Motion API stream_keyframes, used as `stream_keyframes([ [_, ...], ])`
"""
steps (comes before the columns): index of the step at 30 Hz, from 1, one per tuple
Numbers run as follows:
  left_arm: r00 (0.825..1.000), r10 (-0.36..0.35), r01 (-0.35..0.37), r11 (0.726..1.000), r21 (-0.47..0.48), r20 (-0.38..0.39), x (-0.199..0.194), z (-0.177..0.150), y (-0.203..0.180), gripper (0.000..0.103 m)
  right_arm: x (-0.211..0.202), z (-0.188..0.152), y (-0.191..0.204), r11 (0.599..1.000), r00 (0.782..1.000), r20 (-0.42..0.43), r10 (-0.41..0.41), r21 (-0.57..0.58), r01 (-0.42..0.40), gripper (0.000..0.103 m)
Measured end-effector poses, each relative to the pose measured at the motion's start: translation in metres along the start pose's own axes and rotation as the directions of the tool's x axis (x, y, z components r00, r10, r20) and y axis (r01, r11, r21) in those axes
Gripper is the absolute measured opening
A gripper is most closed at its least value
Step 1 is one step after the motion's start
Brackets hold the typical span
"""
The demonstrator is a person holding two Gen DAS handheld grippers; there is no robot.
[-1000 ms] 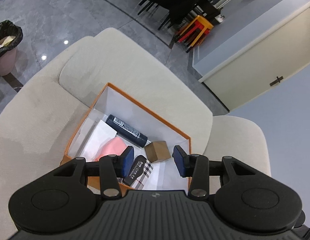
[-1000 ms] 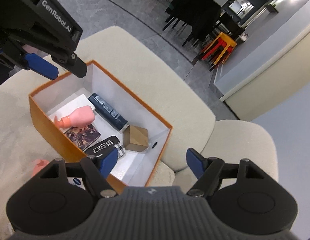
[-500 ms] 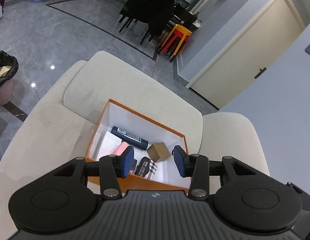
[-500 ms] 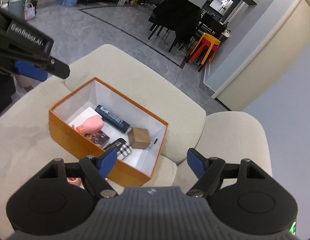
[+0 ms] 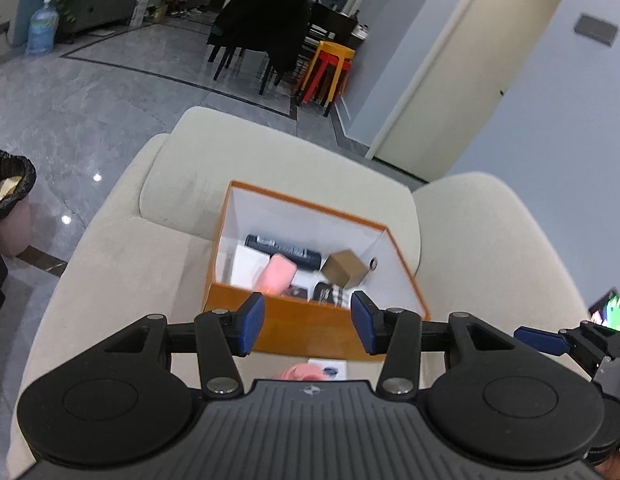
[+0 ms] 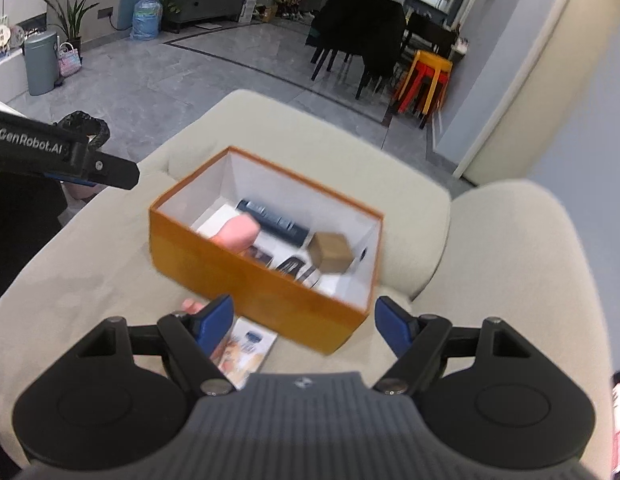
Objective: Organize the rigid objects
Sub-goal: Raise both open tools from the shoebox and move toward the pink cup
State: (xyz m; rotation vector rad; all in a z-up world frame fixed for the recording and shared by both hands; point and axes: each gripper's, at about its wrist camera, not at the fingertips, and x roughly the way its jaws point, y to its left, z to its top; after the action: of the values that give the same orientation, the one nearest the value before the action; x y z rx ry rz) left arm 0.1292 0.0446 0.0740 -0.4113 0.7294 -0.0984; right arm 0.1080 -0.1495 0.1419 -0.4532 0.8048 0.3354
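An orange box (image 5: 310, 326) (image 6: 246, 280) with a white inside sits on a beige sofa (image 5: 122, 264). In it lie a dark blue bottle (image 6: 272, 222), a pink bottle (image 5: 276, 274) (image 6: 238, 232), a brown cube (image 5: 343, 268) (image 6: 329, 254), a checked case (image 5: 327, 292) and a white card. In front of the box lie a pink object (image 6: 190, 305) and a printed booklet (image 6: 246, 350). My left gripper (image 5: 308, 324) is open and empty, held back from the box's near wall. My right gripper (image 6: 304, 320) is open and empty above the box's near corner.
A bin with a black bag (image 5: 8, 200) stands on the grey floor at the left. Black chairs (image 6: 361, 36) and stacked orange and red stools (image 6: 423, 80) stand beyond the sofa. A door (image 5: 461, 76) is at the right.
Both grippers have drawn back and up from the box, which now looks smaller and farther. The things in the box have not moved.
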Motion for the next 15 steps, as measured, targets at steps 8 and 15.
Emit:
stream_keyframes([
  [8, 0.999, 0.029, -0.026, 0.994, 0.103, -0.032, 0.016, -0.038, 0.002, 0.057, 0.033, -0.049, 0.018, 0.993, 0.995, -0.069, 0.078, 0.096, -0.071, 0.077],
  [15, 0.996, 0.037, -0.024, 0.987, 0.158, -0.082, 0.049, -0.074, 0.004, 0.064, 0.074, -0.096, 0.029, 0.975, 0.981, -0.144, 0.131, 0.197, -0.102, 0.077],
])
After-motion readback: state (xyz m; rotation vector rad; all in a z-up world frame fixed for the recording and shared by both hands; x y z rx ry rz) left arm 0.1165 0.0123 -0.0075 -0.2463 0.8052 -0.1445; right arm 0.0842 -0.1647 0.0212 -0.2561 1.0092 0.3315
